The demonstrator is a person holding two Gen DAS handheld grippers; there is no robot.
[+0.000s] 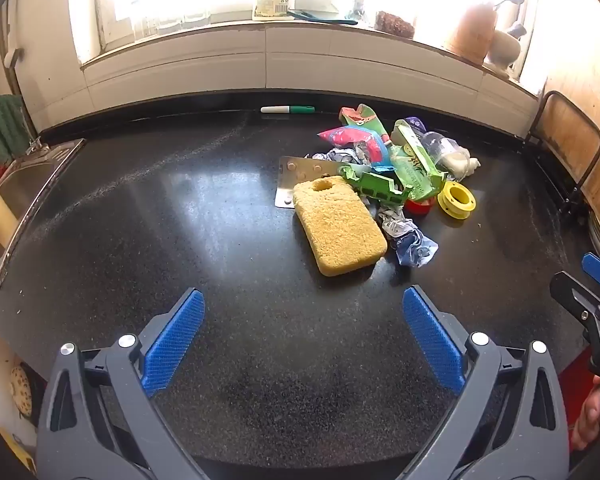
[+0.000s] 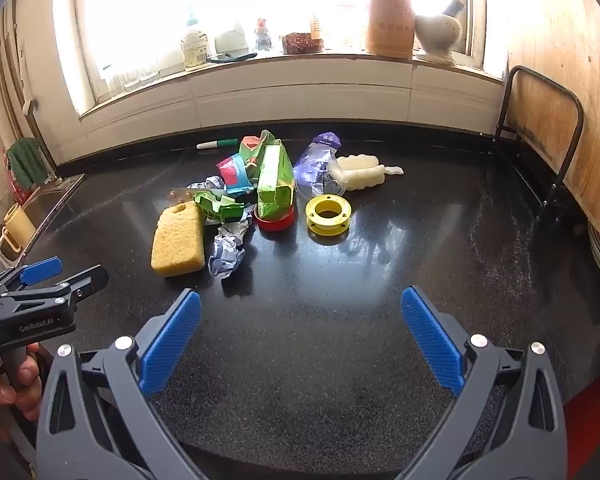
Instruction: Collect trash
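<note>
Where sunlight glares, speckled black countertop (image 1: 228,208)

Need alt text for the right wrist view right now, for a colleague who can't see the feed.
The open right gripper hovers empty above a black speckled countertop, facing a pile of trash: a yellow rectangular sponge, crumpled blue-white paper, a green carton and a yellow plastic spool. The left gripper shows at the left edge.

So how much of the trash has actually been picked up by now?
Nothing looks collected yet. The pile still sits on the counter: sponge, crumpled paper, green carton, yellow spool. Nothing is in hand: the left gripper and right gripper are both open and short of the pile. No bin is visible, so everything is left.
</note>
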